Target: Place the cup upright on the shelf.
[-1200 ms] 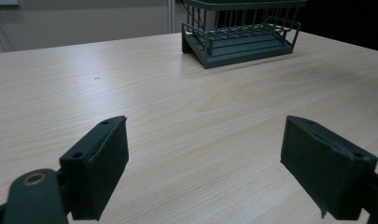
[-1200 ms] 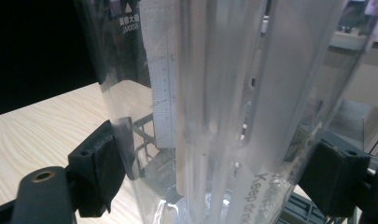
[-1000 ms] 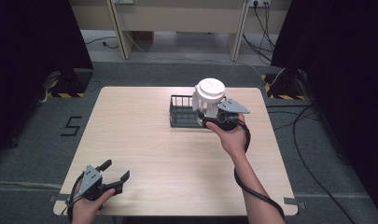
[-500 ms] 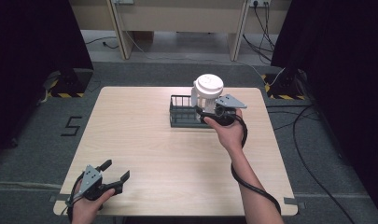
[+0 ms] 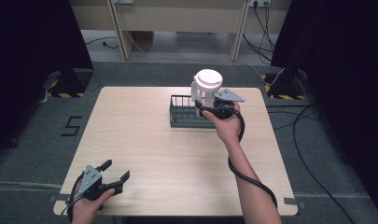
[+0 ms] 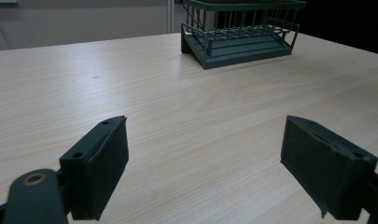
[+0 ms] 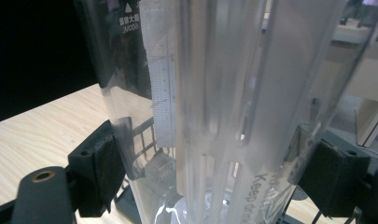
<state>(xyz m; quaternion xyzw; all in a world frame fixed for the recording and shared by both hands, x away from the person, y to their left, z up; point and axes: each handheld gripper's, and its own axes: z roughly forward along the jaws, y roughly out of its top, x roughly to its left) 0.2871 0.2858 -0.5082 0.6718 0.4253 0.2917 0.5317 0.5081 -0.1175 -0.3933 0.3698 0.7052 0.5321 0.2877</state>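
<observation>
A clear plastic jug (image 5: 205, 91) with a white lid is held upright over the right end of a dark wire rack (image 5: 184, 116). My right gripper (image 5: 203, 107) is shut on the jug's lower body. In the right gripper view the jug (image 7: 224, 116) stands between both pads of my right gripper (image 7: 219, 182), with the rack's wires showing through it below. My left gripper (image 5: 114, 171) rests near the table's front left corner, open and holding nothing. In the left gripper view my left gripper (image 6: 205, 172) has bare tabletop between its pads, and the rack (image 6: 240, 32) stands far ahead.
The light wooden table (image 5: 144, 140) holds only the rack. Dark curtains stand at both sides, and cables lie on the floor at the right (image 5: 312, 140). A wooden desk frame (image 5: 177, 18) stands beyond the table's far edge.
My right gripper has carried the jug slightly upward in the high view, farther over the rack's right end. The left gripper has stayed put.
</observation>
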